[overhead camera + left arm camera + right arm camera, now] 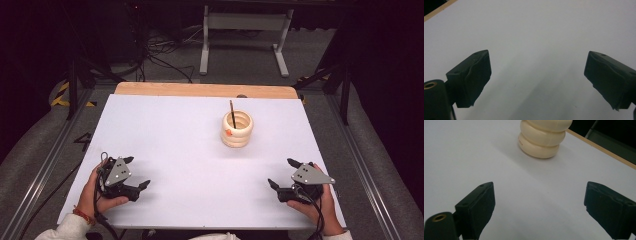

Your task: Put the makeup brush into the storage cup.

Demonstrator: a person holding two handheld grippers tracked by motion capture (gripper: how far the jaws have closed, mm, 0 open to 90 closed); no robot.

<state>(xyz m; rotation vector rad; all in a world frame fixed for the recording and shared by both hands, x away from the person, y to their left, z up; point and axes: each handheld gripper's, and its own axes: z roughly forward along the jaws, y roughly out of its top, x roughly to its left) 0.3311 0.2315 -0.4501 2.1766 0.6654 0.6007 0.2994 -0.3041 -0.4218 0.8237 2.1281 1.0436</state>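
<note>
So a stack of cream-coloured wooden rings (237, 129) is seen a bit right of centre in the high view, upper half of the frame, sitting on the flat white surface (170, 130). A thin dark rod (232, 114) is poking up out of the middle of the stack, tilted slightly, and a small orange mark can be made out on the front left of the rings. In the right gripper view the same stack is found at the top centre of the frame, cut off by the upper edge, with three rounded rings visible.

The left tongs (137, 172) are held at the lower left of the high view, resting low over the surface, jaws spread wide with nothing between them. In the left gripper view plain white surface is seen between the two black pads (474, 77), plus a strip of wooden edge at the upper left corner.

The right tongs (283, 173) are held at the lower right, also spread wide and gripping nothing. Both tongs are kept well apart from the ring stack, and both are cradled by the person's hands coming in from the bottom edge.
</note>
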